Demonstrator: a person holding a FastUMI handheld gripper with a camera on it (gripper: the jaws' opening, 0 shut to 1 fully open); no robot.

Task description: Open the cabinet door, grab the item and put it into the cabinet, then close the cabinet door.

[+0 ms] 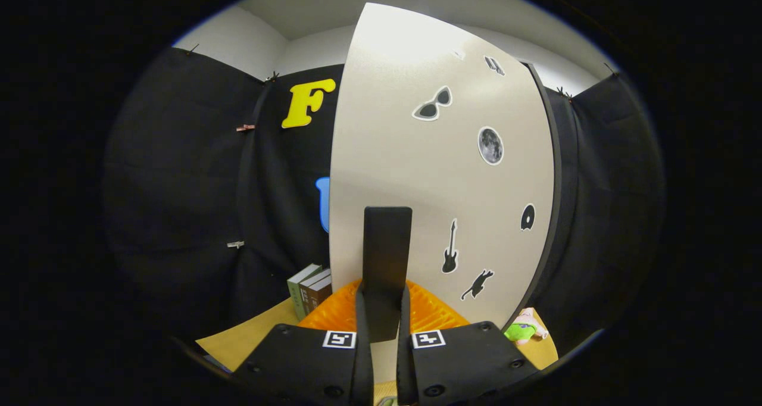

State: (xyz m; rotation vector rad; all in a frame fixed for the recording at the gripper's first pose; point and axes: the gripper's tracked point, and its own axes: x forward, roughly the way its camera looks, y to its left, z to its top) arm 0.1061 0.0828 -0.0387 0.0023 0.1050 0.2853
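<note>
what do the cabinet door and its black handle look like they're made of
Cabinet door: seemingly laminated or painted board, cream with a fine satin sheen, a dark edge on one side, stickers on its face. Handle: flat matte black bar, likely painted metal or plastic; hard to tell. The gripper is shut on the handle.

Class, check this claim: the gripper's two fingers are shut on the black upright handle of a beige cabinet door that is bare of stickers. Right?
Not quite. In the gripper view the beige cabinet door carries several stickers. The rest holds: the gripper is shut on the black upright handle.
</note>
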